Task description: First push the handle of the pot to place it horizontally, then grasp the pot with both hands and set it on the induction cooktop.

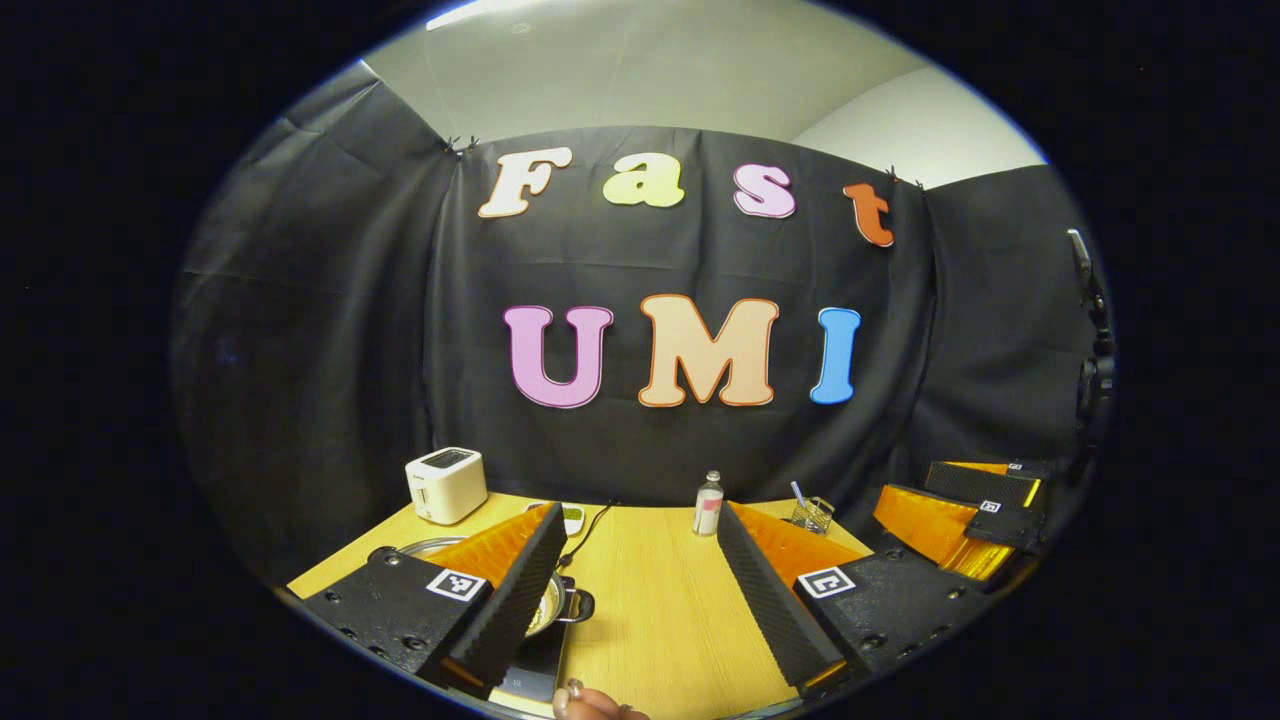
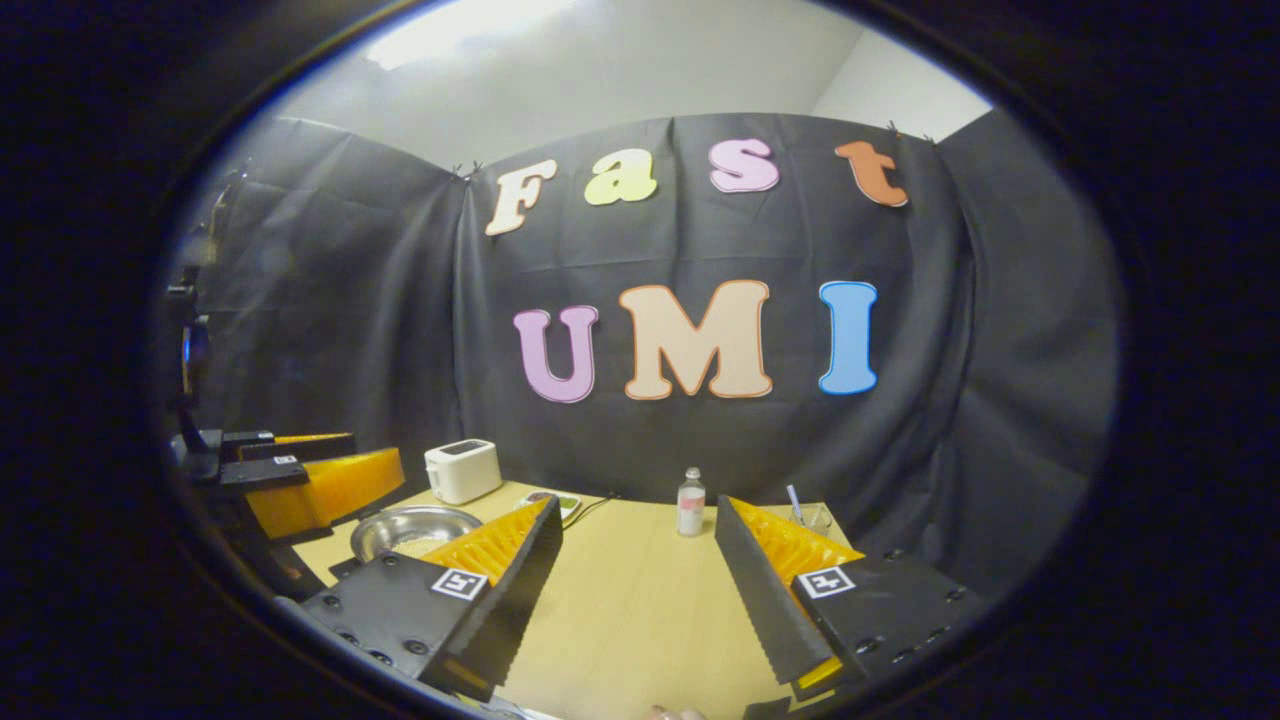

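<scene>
Both tools spread apart, gripping nothing, left tool over steel pot on black induction cooktop at counter left, right tool above bare wood.

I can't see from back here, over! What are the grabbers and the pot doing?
Left gripper open, right gripper open, both empty above the table. Pot untouched, far left. Nothing in the way.

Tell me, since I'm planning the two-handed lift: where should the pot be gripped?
Probably at the pot's rim, one gripper on each side, coming in level. The bowl is wide and shallow, and a small black handle juts from its right edge. Both grippers, left gripper and right gripper, have their jaws wide apart.
</scene>
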